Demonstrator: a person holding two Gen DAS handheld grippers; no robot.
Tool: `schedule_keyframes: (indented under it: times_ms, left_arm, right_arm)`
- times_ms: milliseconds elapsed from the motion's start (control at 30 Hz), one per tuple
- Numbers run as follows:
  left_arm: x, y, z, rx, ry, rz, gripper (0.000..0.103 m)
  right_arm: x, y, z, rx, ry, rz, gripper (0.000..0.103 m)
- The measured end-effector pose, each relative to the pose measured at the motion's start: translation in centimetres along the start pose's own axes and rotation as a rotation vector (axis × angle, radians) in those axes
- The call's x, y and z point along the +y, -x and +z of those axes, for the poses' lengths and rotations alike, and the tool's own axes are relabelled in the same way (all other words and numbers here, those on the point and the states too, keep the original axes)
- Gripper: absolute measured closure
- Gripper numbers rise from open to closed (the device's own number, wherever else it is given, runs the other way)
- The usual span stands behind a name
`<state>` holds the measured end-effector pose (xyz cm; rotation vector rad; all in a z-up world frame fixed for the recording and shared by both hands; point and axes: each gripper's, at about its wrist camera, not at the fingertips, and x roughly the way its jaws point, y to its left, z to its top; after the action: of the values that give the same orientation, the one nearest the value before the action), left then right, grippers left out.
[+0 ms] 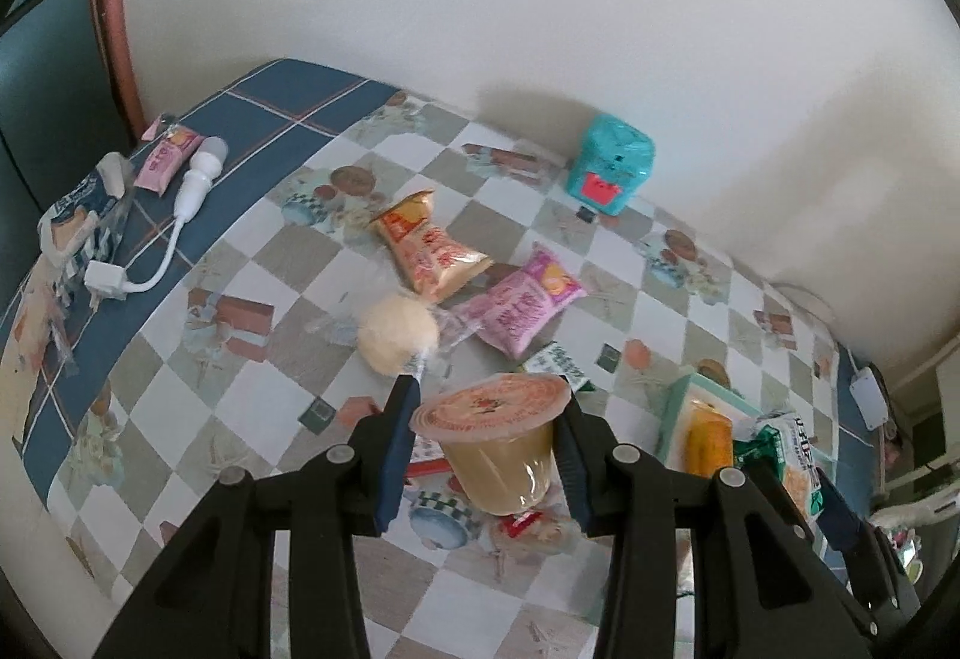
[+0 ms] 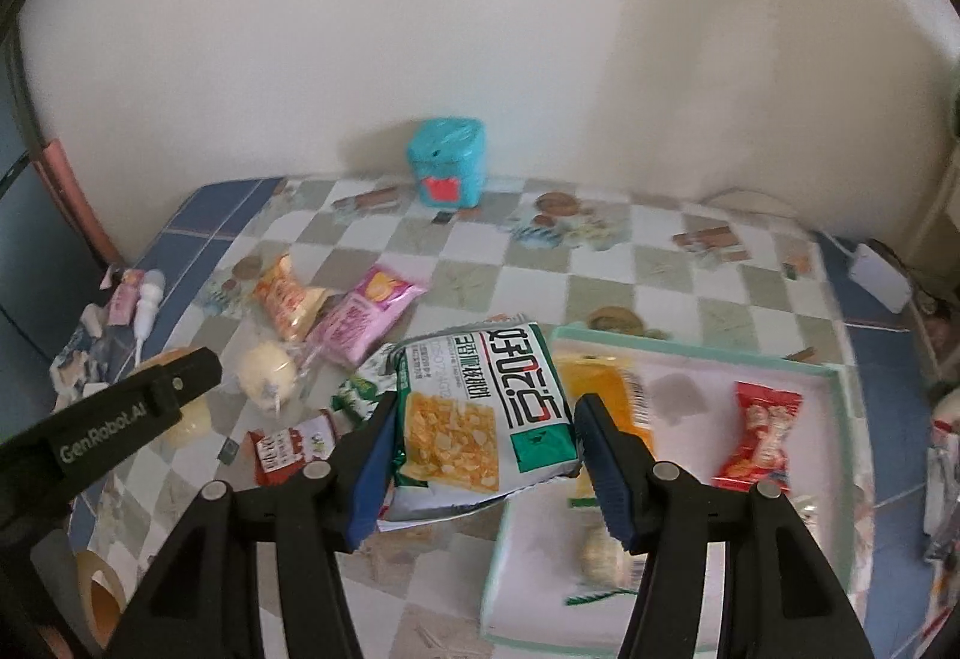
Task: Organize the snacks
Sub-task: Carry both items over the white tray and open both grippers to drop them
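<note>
My left gripper (image 1: 489, 402) is shut on a jelly cup (image 1: 501, 470) with yellowish filling and an orange lid, and holds it above the checked tablecloth. My right gripper (image 2: 487, 408) is shut on a white and green snack packet (image 2: 480, 407) showing nut crisps, lifted beside the tray. The white tray (image 2: 840, 377) with a mint rim lies at the right. In it are an orange packet (image 2: 600, 389), a red wrapped candy (image 2: 759, 437) and a round snack (image 2: 603, 557). Loose on the cloth lie an orange packet (image 1: 432, 251), a pink packet (image 1: 522, 305) and a wrapped bun (image 1: 396, 335).
A teal box (image 1: 612, 167) stands by the back wall. A white charger with its cable (image 1: 192, 191) and a small pink packet (image 1: 165, 158) lie at the table's left edge. A red packet (image 2: 288, 446) and a tape roll (image 2: 102, 599) lie near the front left.
</note>
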<state>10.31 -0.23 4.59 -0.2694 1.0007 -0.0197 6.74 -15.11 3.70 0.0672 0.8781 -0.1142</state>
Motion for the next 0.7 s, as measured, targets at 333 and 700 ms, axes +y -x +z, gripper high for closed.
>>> schedule_keyframes:
  times_ms: [333,700]
  left_arm:
    - [-3.3,0.9,-1.6,0.011,-0.070,-0.047,0.059]
    - [-11.6,0.5,-5.4,0.090,-0.255,-0.158,0.059]
  right_arm:
    - [-6.5,0.3,-2.7,0.076,-0.150,-0.118,0.042]
    - [-17.0,0.8,-5.0,0.148,-0.424,-0.255,0.042]
